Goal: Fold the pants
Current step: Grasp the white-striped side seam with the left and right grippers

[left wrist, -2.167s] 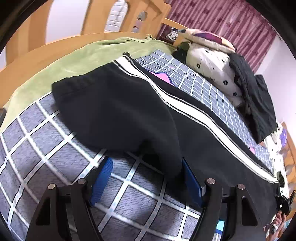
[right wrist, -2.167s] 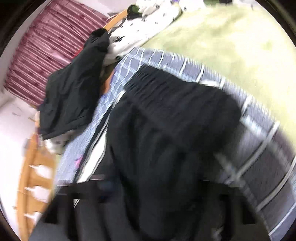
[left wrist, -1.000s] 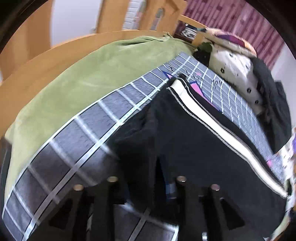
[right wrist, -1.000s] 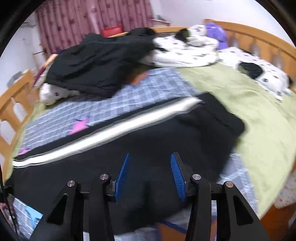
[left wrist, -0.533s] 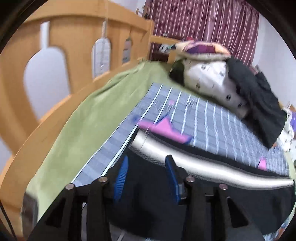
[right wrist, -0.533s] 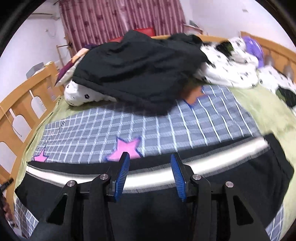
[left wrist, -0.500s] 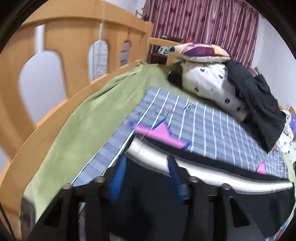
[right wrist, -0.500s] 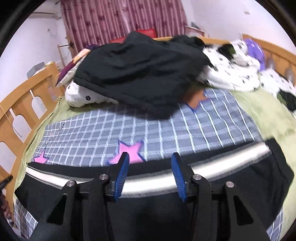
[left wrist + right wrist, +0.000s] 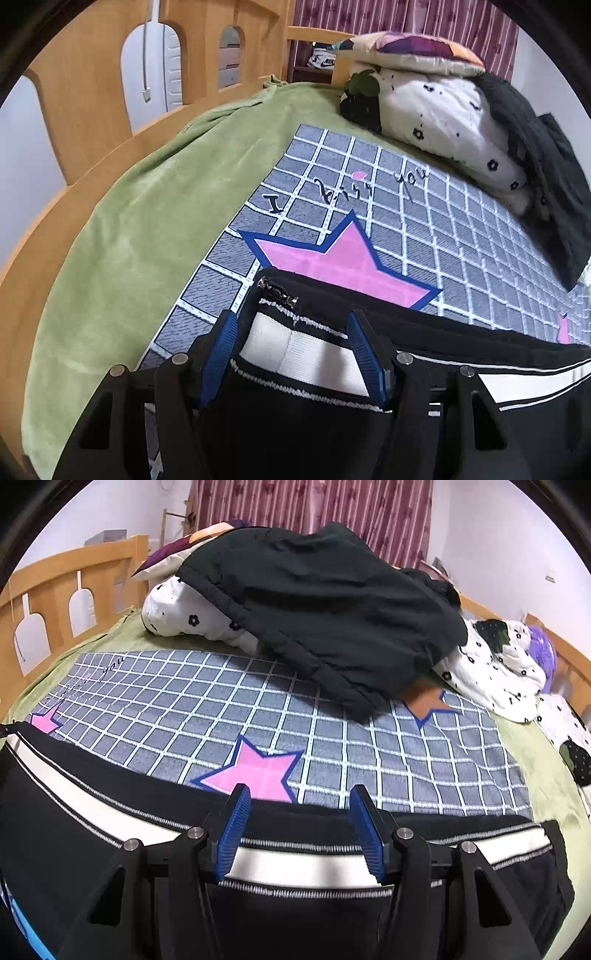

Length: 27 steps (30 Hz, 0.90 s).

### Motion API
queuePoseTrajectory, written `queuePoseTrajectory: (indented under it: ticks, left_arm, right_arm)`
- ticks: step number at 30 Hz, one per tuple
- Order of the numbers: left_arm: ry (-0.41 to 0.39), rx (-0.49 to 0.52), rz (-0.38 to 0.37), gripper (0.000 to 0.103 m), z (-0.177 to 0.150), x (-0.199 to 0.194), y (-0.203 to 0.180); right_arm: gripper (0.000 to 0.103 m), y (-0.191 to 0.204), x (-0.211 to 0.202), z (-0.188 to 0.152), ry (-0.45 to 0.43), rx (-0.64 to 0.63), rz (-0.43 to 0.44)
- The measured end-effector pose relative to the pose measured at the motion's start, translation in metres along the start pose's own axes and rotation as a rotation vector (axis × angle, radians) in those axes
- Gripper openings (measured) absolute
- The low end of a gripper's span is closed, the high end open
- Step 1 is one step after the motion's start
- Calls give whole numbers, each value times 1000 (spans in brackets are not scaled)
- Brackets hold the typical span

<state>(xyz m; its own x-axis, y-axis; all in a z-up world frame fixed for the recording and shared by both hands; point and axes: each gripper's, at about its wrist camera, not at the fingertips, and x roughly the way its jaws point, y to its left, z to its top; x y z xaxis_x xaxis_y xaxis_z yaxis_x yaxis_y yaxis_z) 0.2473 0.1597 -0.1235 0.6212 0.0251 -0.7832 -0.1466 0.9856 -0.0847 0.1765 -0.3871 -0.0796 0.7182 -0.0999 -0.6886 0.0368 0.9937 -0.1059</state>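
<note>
Black pants (image 9: 461, 343) with a white side stripe lie flat on a grey checked blanket (image 9: 424, 229) with pink stars. In the left wrist view the hem, with a small zipper (image 9: 277, 291), lies between the blue pads (image 9: 218, 354) of my left gripper (image 9: 291, 354). Its jaws are opening and the pads stand clear of the cloth. In the right wrist view my right gripper (image 9: 299, 834) hovers open over the stripe of the pants (image 9: 74, 830) near their middle, pressing on nothing.
A black jacket (image 9: 325, 602) is heaped on a white flowered quilt (image 9: 495, 672) at the far side of the bed. A green sheet (image 9: 129, 229) runs to the wooden bed rail (image 9: 85, 92). Maroon curtains (image 9: 314, 506) hang behind.
The left gripper let go of the black cloth, opened wider and moved to the hem of the leg. The right gripper swung along the stripe and opened a little. The pants now lie flat.
</note>
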Motion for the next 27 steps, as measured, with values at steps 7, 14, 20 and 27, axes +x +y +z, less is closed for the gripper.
queuePoseTrajectory:
  ticks: [7, 14, 20, 27]
  left_arm:
    - [-15, 20, -31, 21, 4, 3, 3]
    - [-85, -17, -59, 21, 7, -26, 10]
    - [-61, -24, -65, 21, 4, -20, 13]
    - [-53, 0, -49, 21, 0, -17, 9]
  right_arm:
    - [55, -8, 32, -3, 88, 82, 43]
    - [55, 4, 33, -3, 73, 4, 76]
    - [55, 14, 57, -13, 158, -73, 138]
    - [55, 29, 79, -14, 178, -166, 126]
